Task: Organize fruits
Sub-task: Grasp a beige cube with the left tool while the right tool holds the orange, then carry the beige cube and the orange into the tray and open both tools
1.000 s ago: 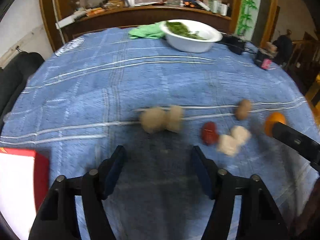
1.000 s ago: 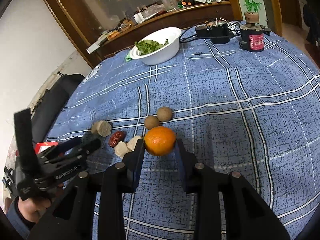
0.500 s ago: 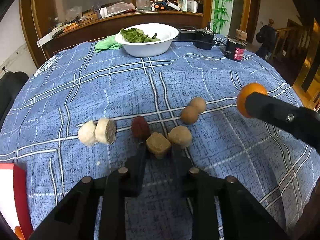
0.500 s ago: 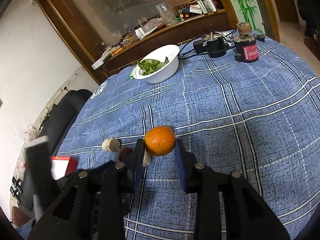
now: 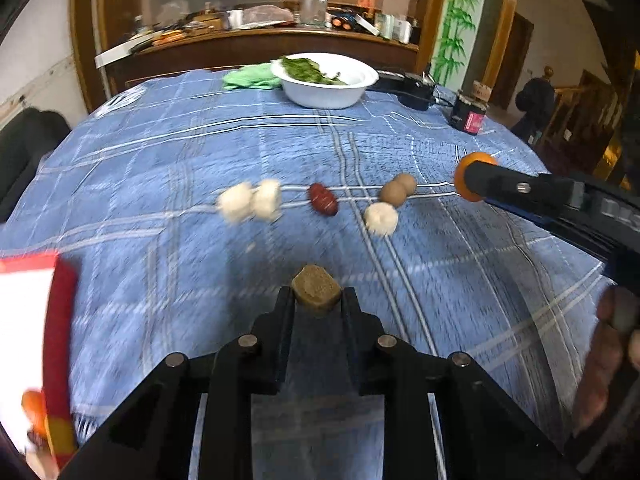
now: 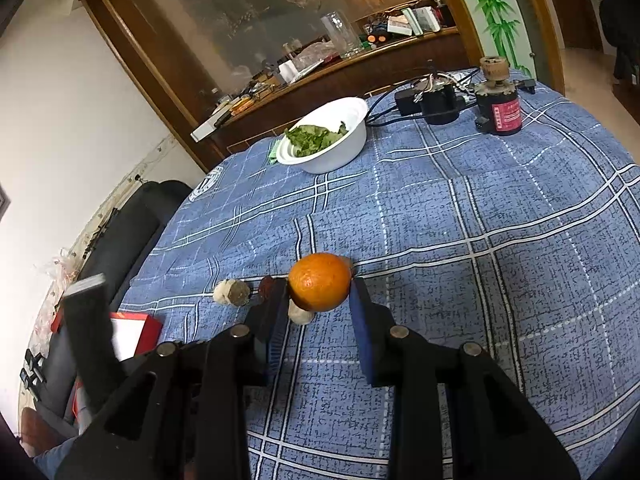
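Note:
My left gripper [image 5: 316,300] is shut on a brown cube-shaped fruit piece [image 5: 316,290] and holds it above the blue checked tablecloth [image 5: 160,160]. My right gripper [image 6: 318,298] is shut on an orange [image 6: 320,281] held above the table; it also shows in the left wrist view [image 5: 466,174]. On the cloth lie two pale pieces [image 5: 250,202], a red date [image 5: 322,199], two brown round fruits [image 5: 397,190] and another pale piece [image 5: 381,218]. A red box with a white inside [image 5: 30,320] stands at the left edge.
A white bowl of green leaves [image 5: 324,80] stands at the back with a green cloth [image 5: 250,78] beside it. A black adapter with cables [image 6: 432,100] and a small motor [image 6: 498,104] sit at the back right. A wooden cabinet [image 6: 280,60] is behind.
My left gripper has lifted the brown piece off the cloth and pulled back from the row of fruits. My right gripper has risen slightly with the orange.

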{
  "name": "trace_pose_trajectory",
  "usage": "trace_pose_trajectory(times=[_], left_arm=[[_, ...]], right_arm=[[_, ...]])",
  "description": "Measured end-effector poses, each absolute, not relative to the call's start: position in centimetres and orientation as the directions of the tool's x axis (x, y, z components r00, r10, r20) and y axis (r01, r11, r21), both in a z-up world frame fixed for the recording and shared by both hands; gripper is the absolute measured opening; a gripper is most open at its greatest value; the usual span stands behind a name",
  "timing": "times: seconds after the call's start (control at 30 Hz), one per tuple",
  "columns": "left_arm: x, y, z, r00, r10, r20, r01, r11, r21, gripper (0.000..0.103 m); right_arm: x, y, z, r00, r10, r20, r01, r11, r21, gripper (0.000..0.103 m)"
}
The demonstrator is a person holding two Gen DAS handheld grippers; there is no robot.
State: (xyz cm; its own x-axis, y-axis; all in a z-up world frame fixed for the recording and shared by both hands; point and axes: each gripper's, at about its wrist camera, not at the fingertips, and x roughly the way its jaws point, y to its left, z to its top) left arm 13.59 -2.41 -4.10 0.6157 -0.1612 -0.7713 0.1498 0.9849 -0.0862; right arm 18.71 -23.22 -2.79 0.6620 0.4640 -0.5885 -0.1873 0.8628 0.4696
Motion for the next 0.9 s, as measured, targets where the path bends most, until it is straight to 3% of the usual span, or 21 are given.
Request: trace_pose_trajectory(times=[0.47, 0.9], left_arm=[[6.1, 2.2, -0.5, 0.689, -0.212, -0.693, 0.121, 0.976, -0.179, 0.023], [1.5, 7.8, 1.2, 0.748, -0.164, -0.643, 0.037, 0.978, -0.206, 0.022]], right_arm=[[12.8, -19.0, -1.1, 0.640, 0.423, -0.641, -0.271, 0.905, 0.327, 0.033], [7.5, -12.9, 0.2, 0.625, 0.406, -0.667, -0.367, 0.907, 0.207, 0.033]])
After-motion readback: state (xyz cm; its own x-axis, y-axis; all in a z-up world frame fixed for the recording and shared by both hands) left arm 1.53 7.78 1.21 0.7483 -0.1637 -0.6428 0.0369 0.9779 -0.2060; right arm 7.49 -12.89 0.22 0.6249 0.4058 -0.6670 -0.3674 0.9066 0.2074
